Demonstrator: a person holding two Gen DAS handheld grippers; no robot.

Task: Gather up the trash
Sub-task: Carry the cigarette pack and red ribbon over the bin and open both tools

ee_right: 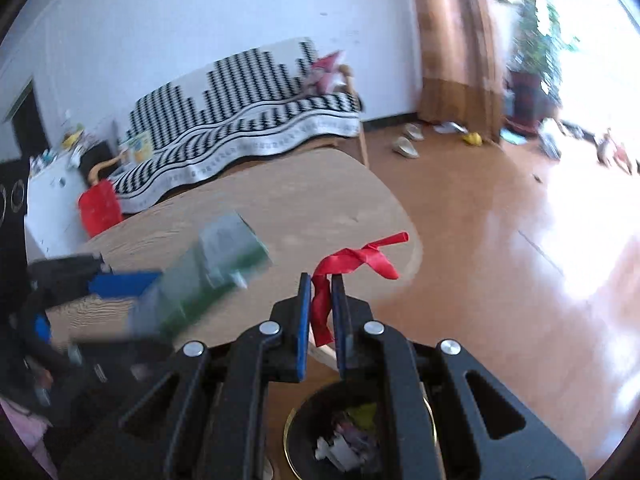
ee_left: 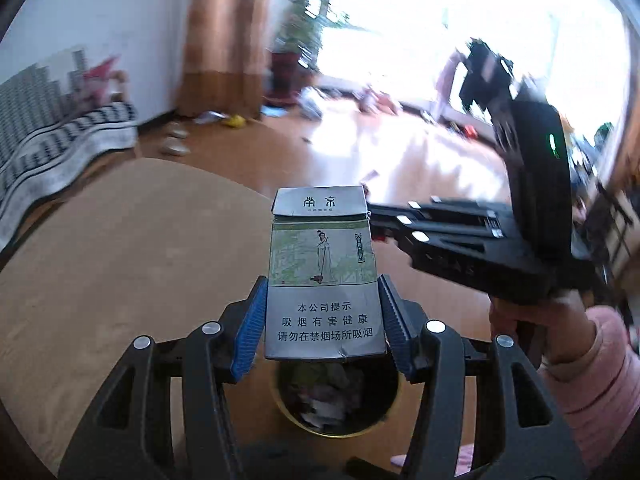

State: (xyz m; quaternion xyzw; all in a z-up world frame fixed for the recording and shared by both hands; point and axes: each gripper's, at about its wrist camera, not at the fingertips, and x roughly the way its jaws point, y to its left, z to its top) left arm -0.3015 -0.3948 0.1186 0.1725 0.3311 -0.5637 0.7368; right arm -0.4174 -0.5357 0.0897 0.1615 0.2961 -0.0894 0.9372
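Blue pads of the left gripper point(ee_left: 322, 316) are clamping a cigarette pack point(ee_left: 322, 276) by its sides, holding it upright above the bin point(ee_left: 384, 420). The right gripper point(ee_right: 321, 308) is pinching a red wrapper point(ee_right: 352, 264) between closed fingers, also above the bin, which is sitting on the floor beside the wooden table point(ee_right: 280, 196) with trash inside.

We see a grey-and-green cigarette pack point(ee_left: 323, 276) with a pale robed figure printed on it, clamped between blue pads point(ee_left: 250, 330) on our black left hand-held gripper point(ee_left: 322, 320). The right hand-held gripper point(ee_right: 320, 312) pinches a red strip point(ee_right: 352, 268). The tabletop point(ee_right: 280, 200) is tan woodgrain, the sofa cover point(ee_right: 248, 120) black-and-white zigzag, and the bin point(ee_right: 360, 436) black with a gold rim.
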